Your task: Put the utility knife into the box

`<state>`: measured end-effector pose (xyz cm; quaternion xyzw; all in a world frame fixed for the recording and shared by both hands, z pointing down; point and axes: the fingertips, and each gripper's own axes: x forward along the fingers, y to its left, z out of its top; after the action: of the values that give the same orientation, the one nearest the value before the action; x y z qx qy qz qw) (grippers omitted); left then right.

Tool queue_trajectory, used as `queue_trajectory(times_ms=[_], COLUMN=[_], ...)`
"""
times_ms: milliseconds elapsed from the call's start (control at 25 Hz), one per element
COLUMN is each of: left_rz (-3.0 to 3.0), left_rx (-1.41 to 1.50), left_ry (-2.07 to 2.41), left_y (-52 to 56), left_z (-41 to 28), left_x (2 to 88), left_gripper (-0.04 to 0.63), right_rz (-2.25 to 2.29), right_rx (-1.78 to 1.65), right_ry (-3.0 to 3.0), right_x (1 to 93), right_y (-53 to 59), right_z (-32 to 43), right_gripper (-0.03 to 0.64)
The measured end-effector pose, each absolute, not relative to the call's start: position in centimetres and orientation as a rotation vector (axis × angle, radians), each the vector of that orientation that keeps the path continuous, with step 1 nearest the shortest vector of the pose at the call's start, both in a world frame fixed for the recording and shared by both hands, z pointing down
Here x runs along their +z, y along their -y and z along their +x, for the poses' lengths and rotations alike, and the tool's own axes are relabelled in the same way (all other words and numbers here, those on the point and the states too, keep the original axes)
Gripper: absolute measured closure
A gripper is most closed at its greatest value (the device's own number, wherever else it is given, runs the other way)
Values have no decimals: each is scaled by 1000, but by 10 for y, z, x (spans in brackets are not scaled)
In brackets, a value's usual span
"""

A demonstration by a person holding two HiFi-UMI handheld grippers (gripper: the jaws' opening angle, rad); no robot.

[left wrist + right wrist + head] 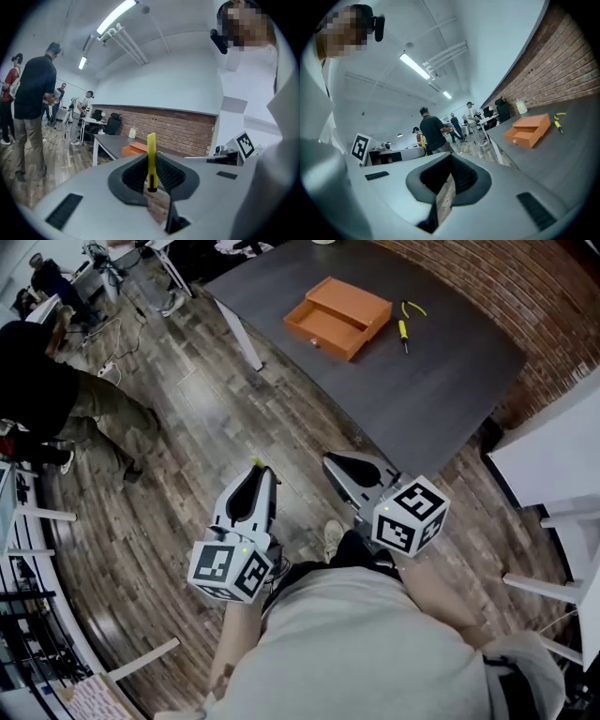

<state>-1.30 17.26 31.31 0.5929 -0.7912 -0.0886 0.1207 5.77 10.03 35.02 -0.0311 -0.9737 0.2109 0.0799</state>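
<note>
A slim yellow utility knife [151, 159] stands upright between the jaws of my left gripper [151, 180], which is shut on it. In the head view its yellow tip [255, 463] pokes out of the left gripper [253, 482], held low over the wooden floor near my body. The orange box [337, 317] lies with its drawer pulled out on the dark grey table [441, 390], far ahead of both grippers. My right gripper [336, 465] is shut with nothing in it, just short of the table's near edge. The right gripper view shows the box [529, 131] ahead to the right.
A yellow-handled screwdriver [404, 332] and a yellow tool [558, 119] lie right of the box. A person [56, 399] stands on the floor at the left. White furniture [553, 456] is at the right, by a brick wall [553, 287].
</note>
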Motion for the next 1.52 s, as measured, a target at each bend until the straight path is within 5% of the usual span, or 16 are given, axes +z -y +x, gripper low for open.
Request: queue_trajectory(times_ms=[800,1520], left_rz=[1825,2087], left_rx=[-262,-280], left_ry=[2159,1881], left_y=[-66,79], left_z=[-71,-201], left_x=[335,332], left_gripper=[531,531], right_rz=[131,410], right_rx=[696,629], right_ry=[2880,2874], right_x=[371,371], right_y=[-12,95], right_z=[34,-102], right_gripper=[611,611])
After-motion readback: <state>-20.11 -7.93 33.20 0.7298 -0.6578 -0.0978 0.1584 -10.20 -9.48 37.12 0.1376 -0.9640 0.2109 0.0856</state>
